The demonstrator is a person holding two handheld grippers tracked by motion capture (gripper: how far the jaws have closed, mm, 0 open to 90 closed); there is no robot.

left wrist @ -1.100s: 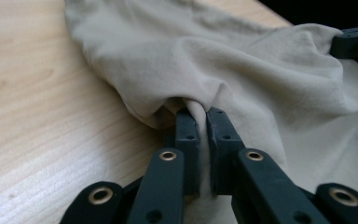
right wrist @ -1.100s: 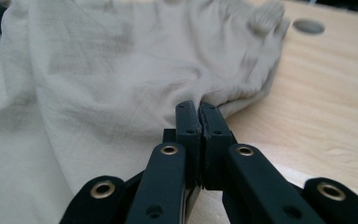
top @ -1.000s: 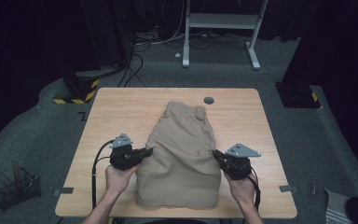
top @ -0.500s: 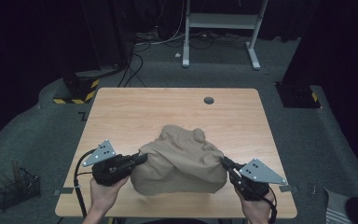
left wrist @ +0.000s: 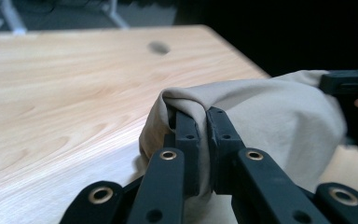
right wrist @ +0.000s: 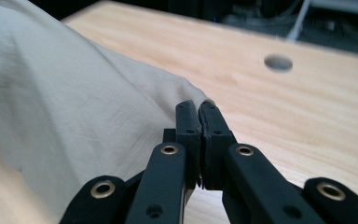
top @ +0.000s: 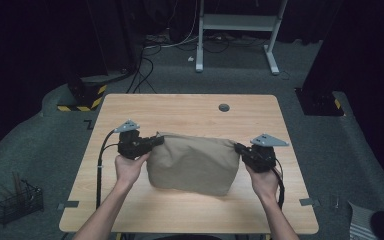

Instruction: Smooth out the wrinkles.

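A beige cloth garment (top: 192,162) hangs folded over the wooden table (top: 190,107), stretched between my two grippers, its lower fold resting on the table. My left gripper (top: 159,140) is shut on the cloth's upper left corner; the left gripper view has the fabric (left wrist: 270,112) bunched between and around the left gripper's (left wrist: 204,116) jaws. My right gripper (top: 238,148) is shut on the upper right corner; in the right gripper view the cloth (right wrist: 74,102) drapes away to the left from the right gripper (right wrist: 198,108). The right gripper (left wrist: 349,81) also appears far off in the left gripper view.
A round cable hole (top: 223,107) sits near the table's far edge. On the floor stand a wire basket (top: 17,204) at the lower left, a yellow-and-black striped base (top: 82,95) at the far left, and a white desk frame (top: 235,22) behind.
The garment lay flat lengthwise a second ago. Both grippers drew it toward the near edge in a bunch, then rose and moved back out, so it now hangs folded and stretched between them.
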